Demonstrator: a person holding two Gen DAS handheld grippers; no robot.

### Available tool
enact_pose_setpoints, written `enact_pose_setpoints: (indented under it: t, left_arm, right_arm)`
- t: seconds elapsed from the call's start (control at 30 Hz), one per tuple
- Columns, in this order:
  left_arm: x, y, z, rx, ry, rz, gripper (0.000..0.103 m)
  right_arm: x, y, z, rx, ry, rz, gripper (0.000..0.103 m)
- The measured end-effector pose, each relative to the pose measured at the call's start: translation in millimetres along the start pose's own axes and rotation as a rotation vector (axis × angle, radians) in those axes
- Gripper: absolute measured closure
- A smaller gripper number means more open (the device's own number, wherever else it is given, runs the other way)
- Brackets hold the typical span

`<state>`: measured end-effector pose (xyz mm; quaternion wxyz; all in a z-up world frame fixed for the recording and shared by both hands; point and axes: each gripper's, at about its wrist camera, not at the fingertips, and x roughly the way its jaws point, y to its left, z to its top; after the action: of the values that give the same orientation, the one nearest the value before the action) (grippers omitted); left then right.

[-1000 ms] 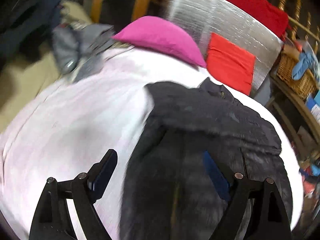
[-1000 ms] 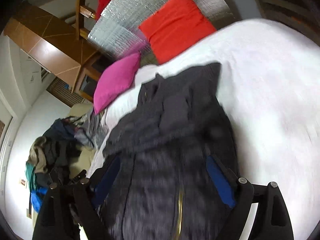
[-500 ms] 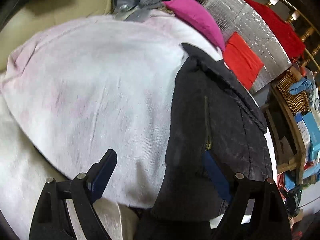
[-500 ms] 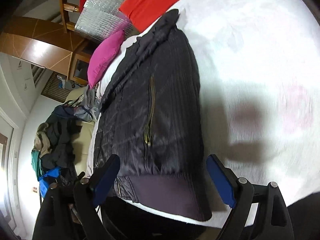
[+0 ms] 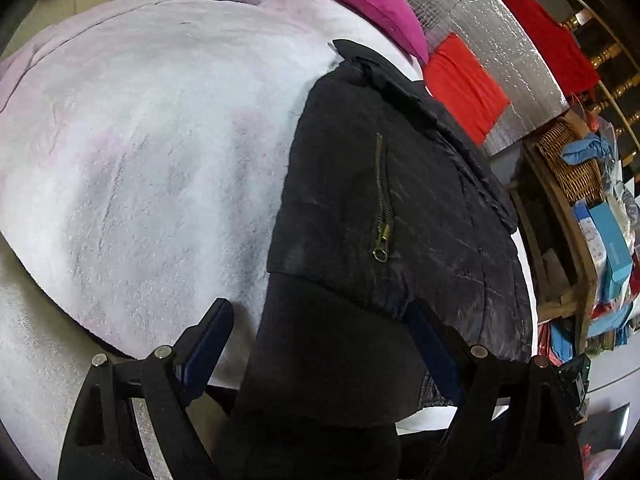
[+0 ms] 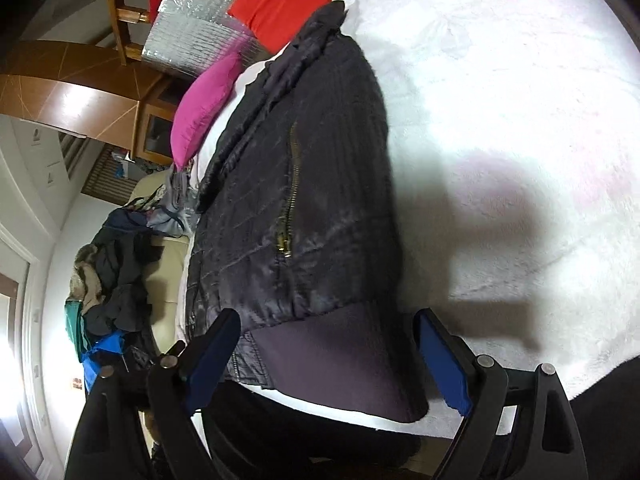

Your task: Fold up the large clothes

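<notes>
A black quilted jacket lies folded lengthwise on a white fleece bed cover, collar toward the pillows, brass zipper on top. Its ribbed hem hangs over the near edge of the bed. My left gripper is open just above the hem, and the hem fills the gap between its blue pads without being pinched. My right gripper is open too, straddling the same hem from the other side, pads apart from the cloth.
A pink pillow and a red pillow rest against a silver quilted headboard. A wicker basket and shelves with boxes stand on one side. A heap of clothes lies on a beige sofa on the other.
Both grippers drew back from over the jacket's body and sank to its hem at the near bed edge. Both stayed open. The jacket now lies flat and still.
</notes>
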<state>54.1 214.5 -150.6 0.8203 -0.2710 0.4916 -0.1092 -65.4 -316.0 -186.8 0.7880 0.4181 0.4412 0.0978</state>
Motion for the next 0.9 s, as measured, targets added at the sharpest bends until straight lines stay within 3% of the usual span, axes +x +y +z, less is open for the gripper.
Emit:
enact_pose_setpoints:
  t: [0.27,0.33,0.37,0.4,0.57,0.63,0.73,0.9]
  left_arm:
    - [1,-4,0,0.020,0.003,0.013,0.015]
    - [1,-4,-1,0.026,0.004,0.028,0.020]
    - [0,-4,-1,0.030,0.002,0.031,0.030]
    - [0,-4,-1,0.035,0.004,0.031,0.038]
    - [-2,5,0,0.013,0.010,0.035,0.051]
    - [-4,5,1,0.006,0.009,0.027,0.050]
    - [-1,10,3,-0.008,0.013,0.061,0.034]
    - [-2,15,4,-0.022,0.007,0.057,0.031]
  right_arm:
    - [13,6,-1,-0.033,0.025,-0.006,0.013]
    - [15,6,-2,-0.030,0.024,-0.015,0.014]
    - [15,7,-2,-0.036,0.020,-0.014,0.015]
    - [15,8,-3,-0.045,0.020,-0.023,0.019]
    - [11,5,-2,-0.048,0.028,-0.067,0.050]
    - [8,9,-3,-0.061,0.025,-0.060,0.056]
    - [9,6,-3,-0.055,0.027,-0.060,0.055]
    - [12,4,-4,-0.040,0.031,-0.024,0.039]
